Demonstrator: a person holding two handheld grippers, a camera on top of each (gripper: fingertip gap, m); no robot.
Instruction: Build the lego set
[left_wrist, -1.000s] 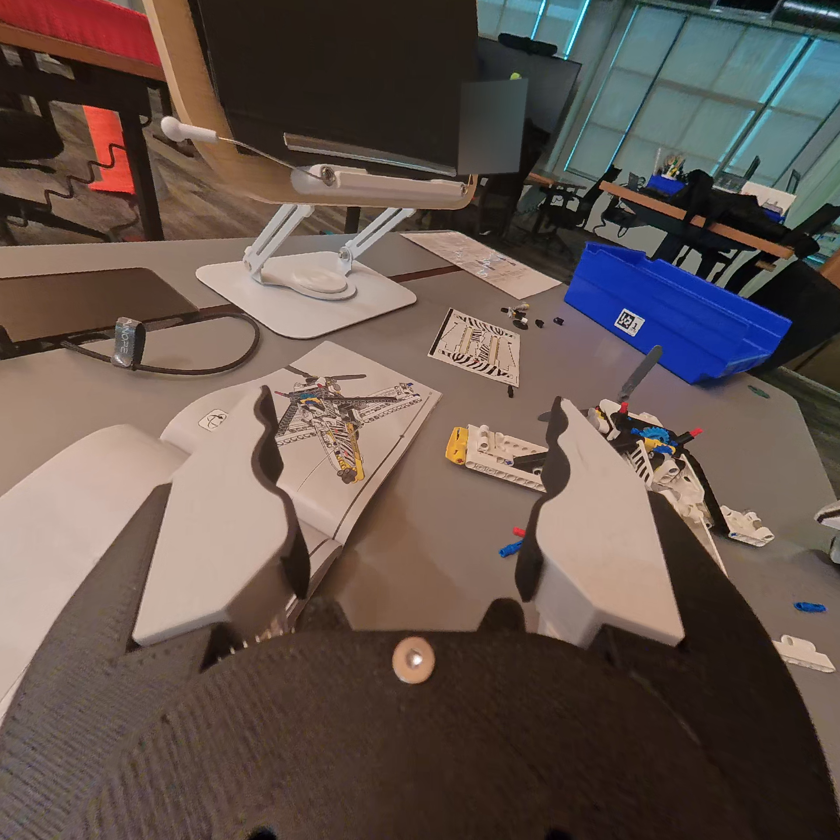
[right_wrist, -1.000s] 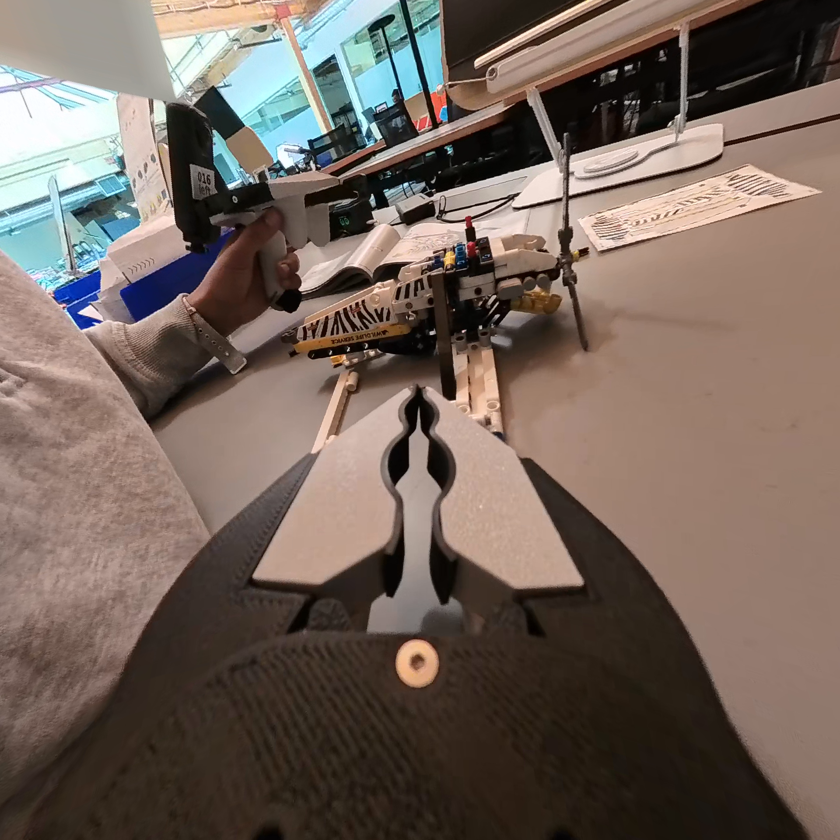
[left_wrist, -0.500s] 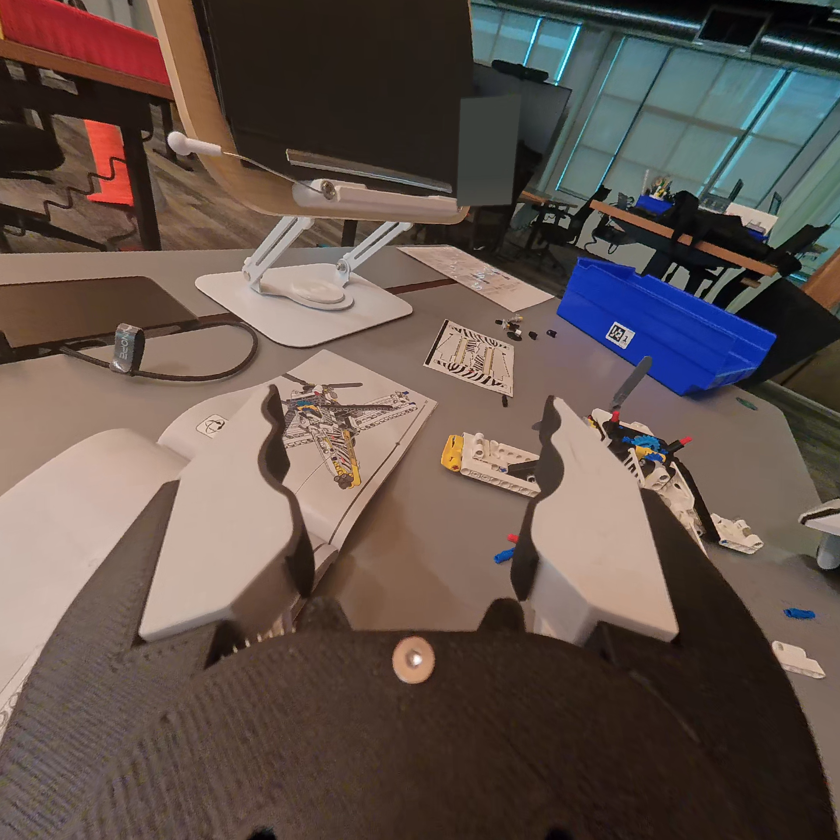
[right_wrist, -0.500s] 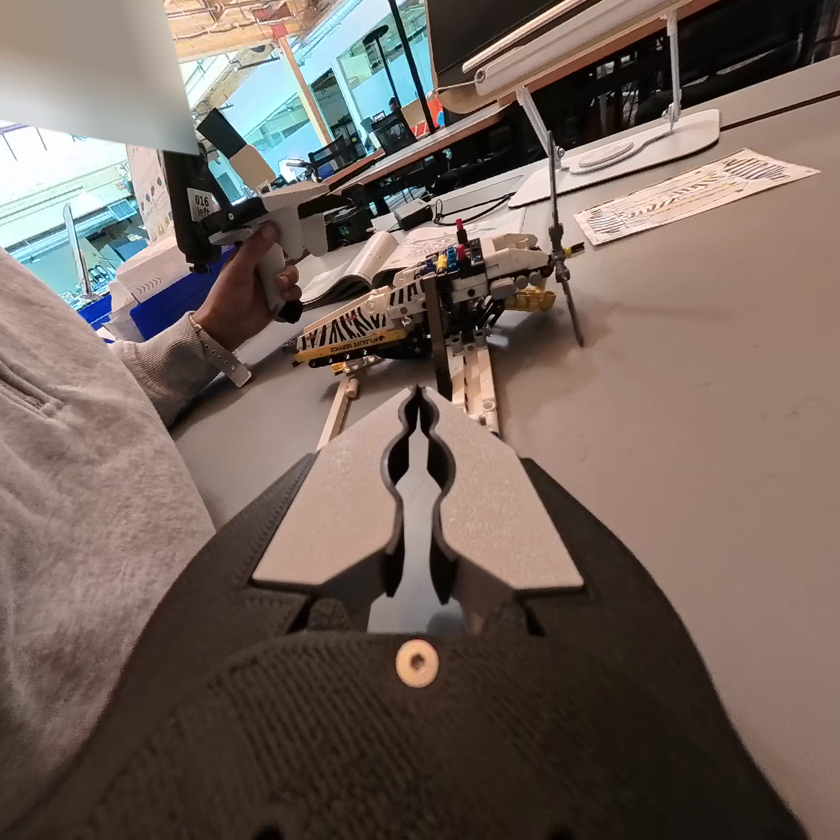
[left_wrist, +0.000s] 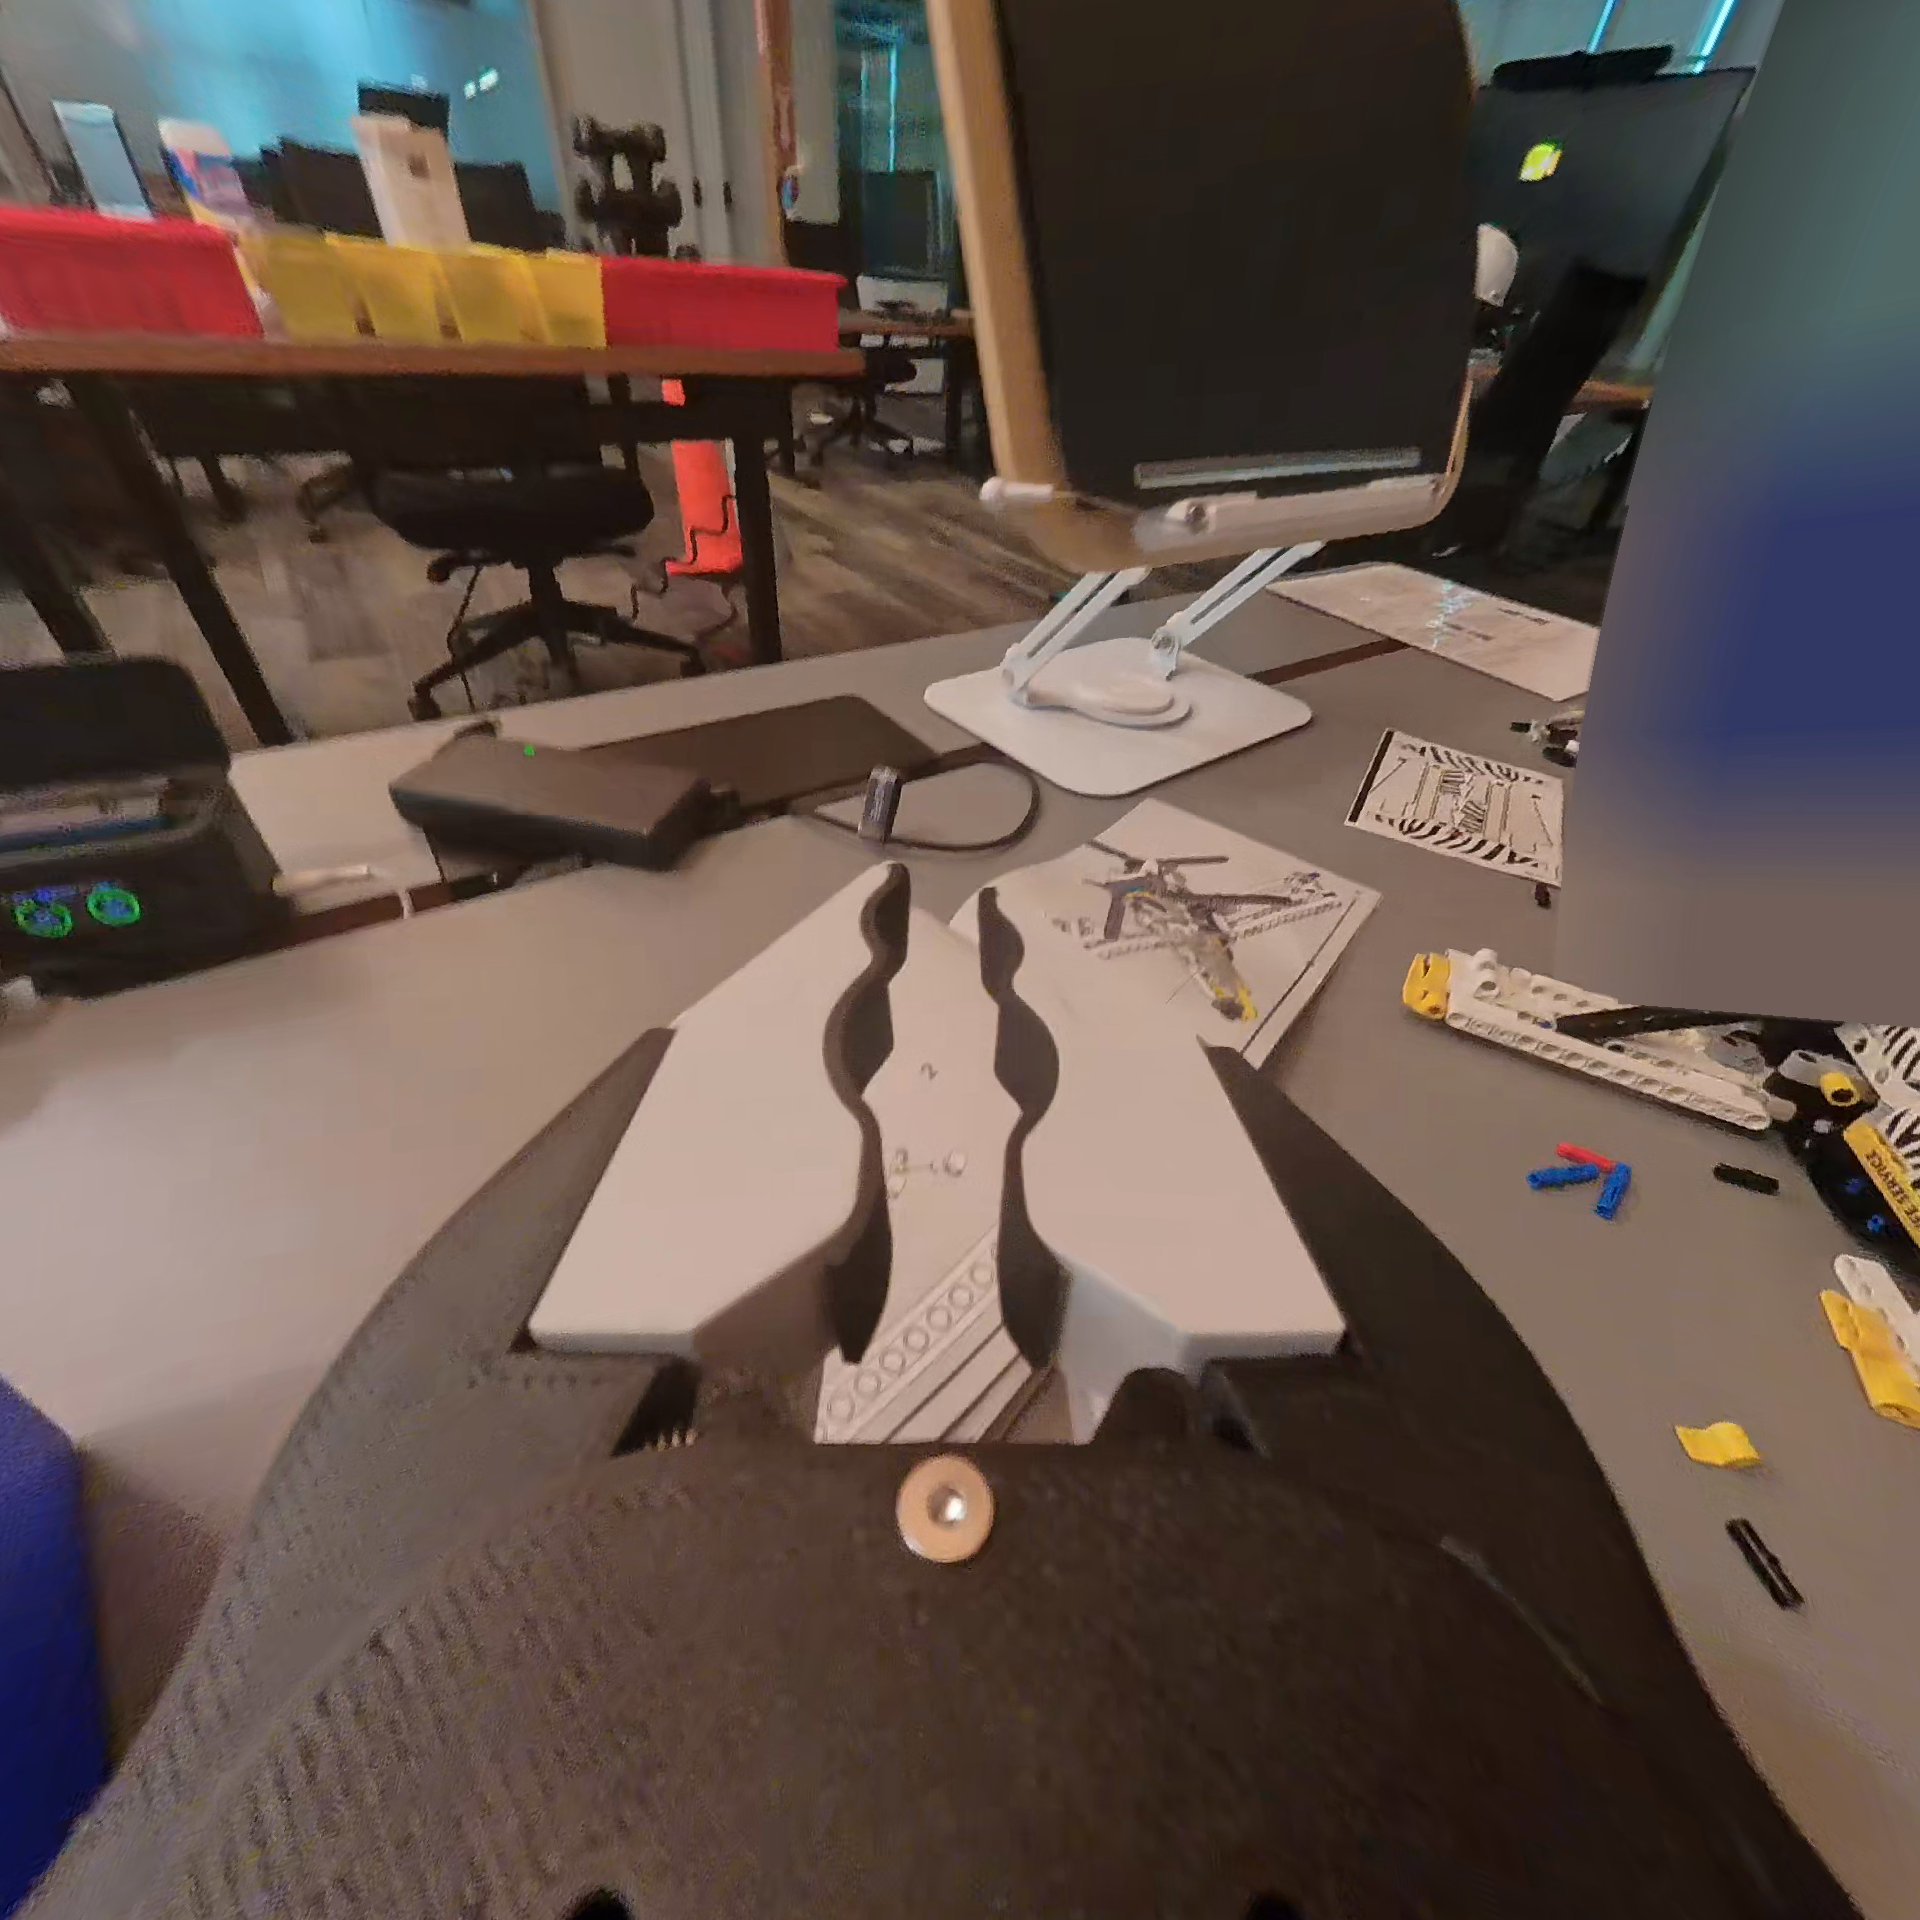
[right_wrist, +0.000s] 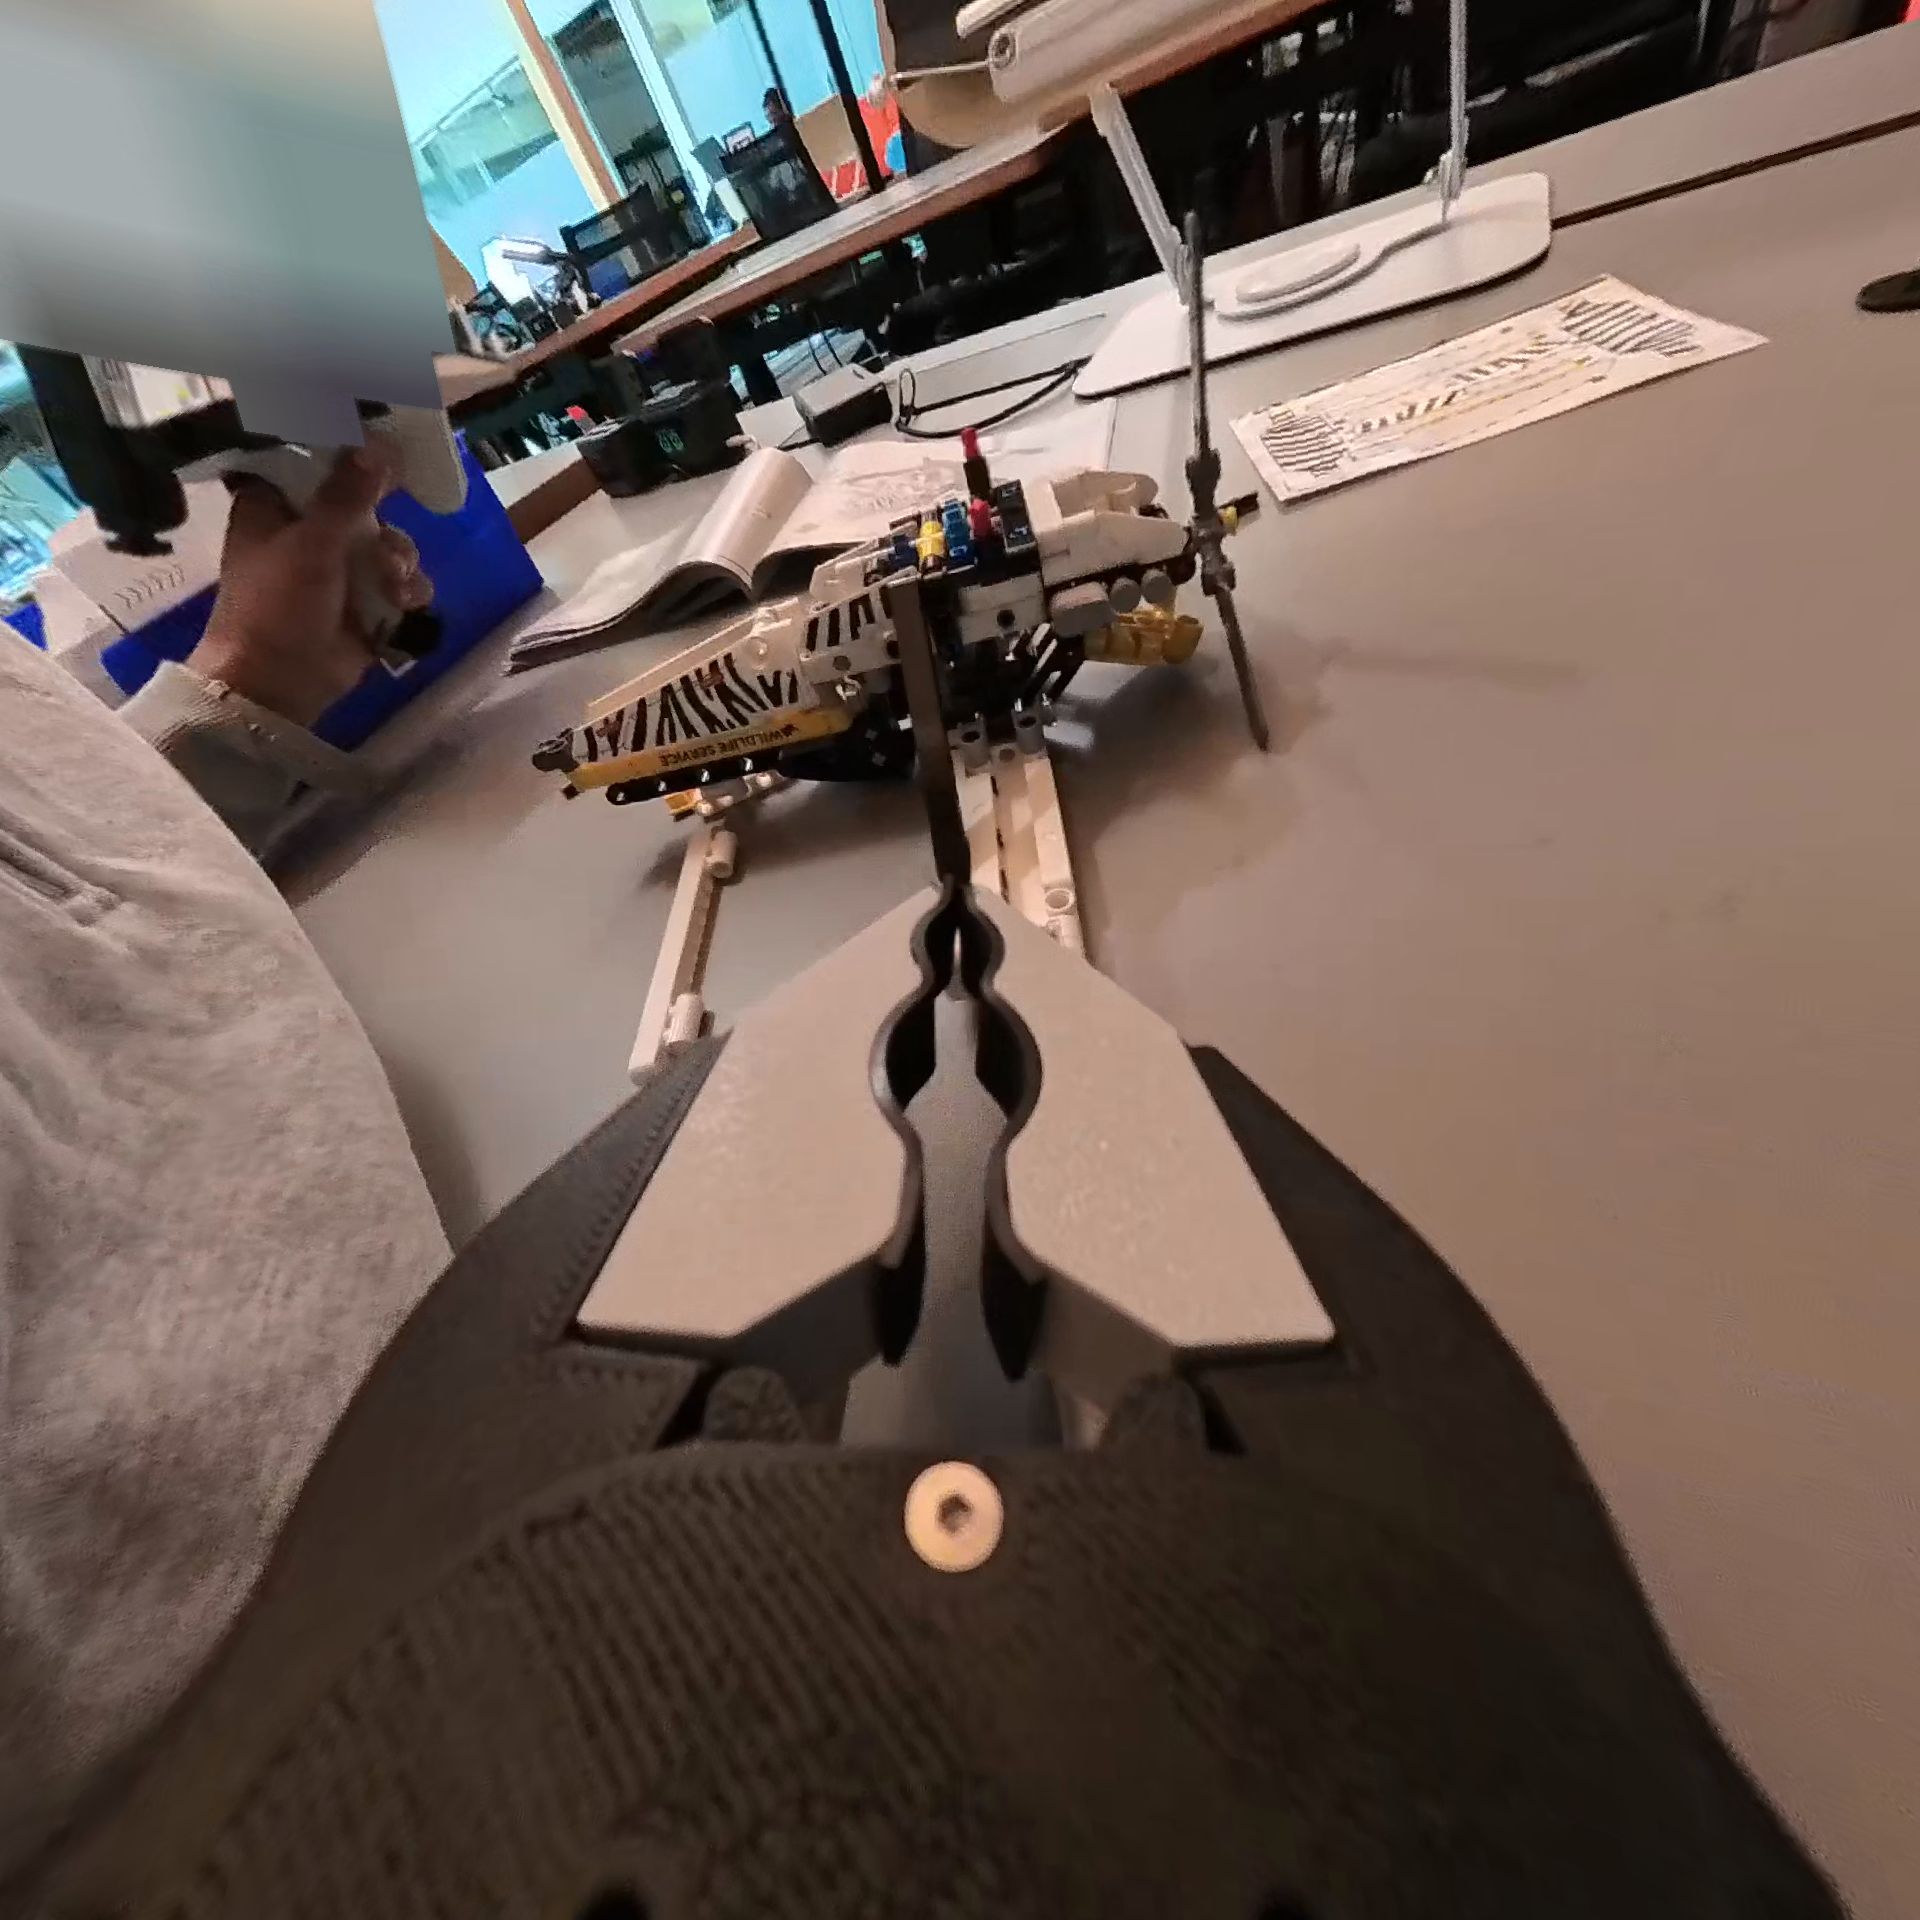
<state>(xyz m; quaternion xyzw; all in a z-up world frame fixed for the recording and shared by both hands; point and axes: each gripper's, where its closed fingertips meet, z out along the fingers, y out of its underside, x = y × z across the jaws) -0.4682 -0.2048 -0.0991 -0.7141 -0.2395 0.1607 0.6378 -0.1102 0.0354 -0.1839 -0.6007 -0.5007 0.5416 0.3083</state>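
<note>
Dim indoor light, bright windows behind, motion blur, fisheye edges.

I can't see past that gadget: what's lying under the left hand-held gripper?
Under the left hand-held gripper lies the open instruction booklet. Between the fingers, a strip of its page shows a drawn beam with holes. The rest of that page is covered.

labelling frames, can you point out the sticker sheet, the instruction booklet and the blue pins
sticker sheet (left_wrist: 1455, 808), left wrist view, middle of the striped sheet
instruction booklet (left_wrist: 1174, 935), left wrist view, its printed open page
blue pins (left_wrist: 1579, 1181), left wrist view, the loose cluster on the table
</note>
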